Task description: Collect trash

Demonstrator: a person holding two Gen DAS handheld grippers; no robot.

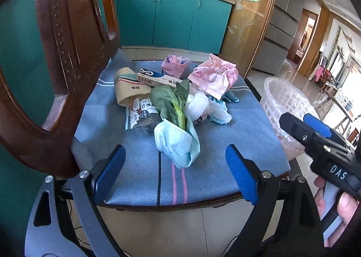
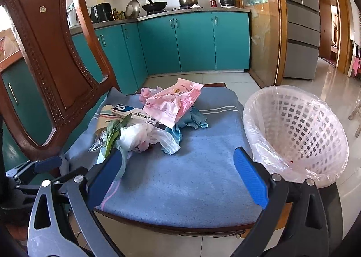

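Jaws: both our left gripper (image 1: 174,174) and right gripper (image 2: 180,178) spread, empty | trash: face mask (image 1: 178,142) nearest on chair cushion (image 2: 191,166), basket (image 2: 297,130) beside | handling: we judge it light, floppy; pinch bunched middle.

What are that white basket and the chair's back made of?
The basket looks like moulded white plastic, an open lattice, lined with a thin clear film bag that glints. The chair back looks like carved, varnished reddish-brown wood, with a beaded edge and glossy sheen.
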